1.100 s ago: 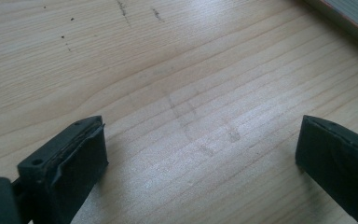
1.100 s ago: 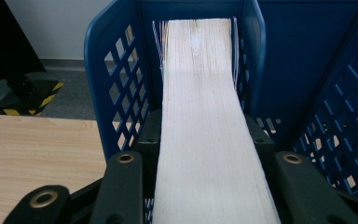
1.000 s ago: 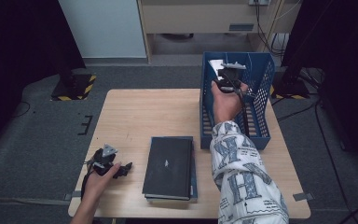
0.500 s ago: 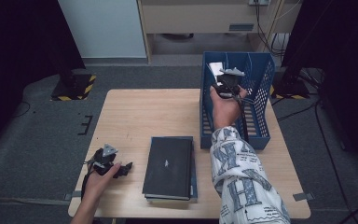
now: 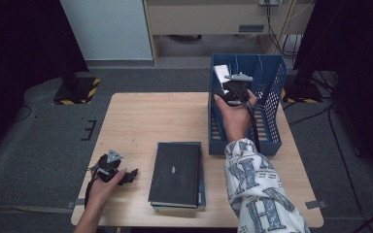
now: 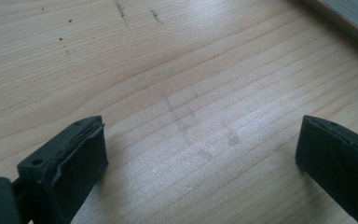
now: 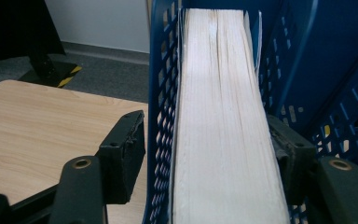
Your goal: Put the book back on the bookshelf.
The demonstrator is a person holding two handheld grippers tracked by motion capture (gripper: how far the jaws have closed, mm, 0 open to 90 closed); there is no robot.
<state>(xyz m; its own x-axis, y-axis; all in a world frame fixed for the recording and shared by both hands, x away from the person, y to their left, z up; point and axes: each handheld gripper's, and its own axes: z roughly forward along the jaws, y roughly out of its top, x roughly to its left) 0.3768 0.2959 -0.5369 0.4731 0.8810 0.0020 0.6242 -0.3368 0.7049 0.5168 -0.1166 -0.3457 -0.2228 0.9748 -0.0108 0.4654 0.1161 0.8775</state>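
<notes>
A thick book (image 7: 223,121) stands on edge in the left compartment of the blue basket (image 7: 161,93), its white page edges up. My right gripper (image 7: 205,128) straddles it: the left jaw hangs outside the perforated basket wall with a gap, and the right jaw stands beside the book's far side. These jaws have just been opening and are not pressing on the book. In the high view the right gripper (image 5: 233,90) sits over the basket (image 5: 272,97), just behind the book (image 5: 219,73). My left gripper (image 6: 203,135) rests open on the bare wood, also seen at the table's near left (image 5: 126,175).
A stack of dark books (image 5: 175,172) lies flat at the near middle of the wooden table (image 5: 150,116), its edge (image 6: 345,18) close to the left gripper. The basket's other compartments lie to the right. Dark stands and cables surround the table.
The right hand has drawn slightly back toward the near side along the basket. The left hand and the book stack have not moved.
</notes>
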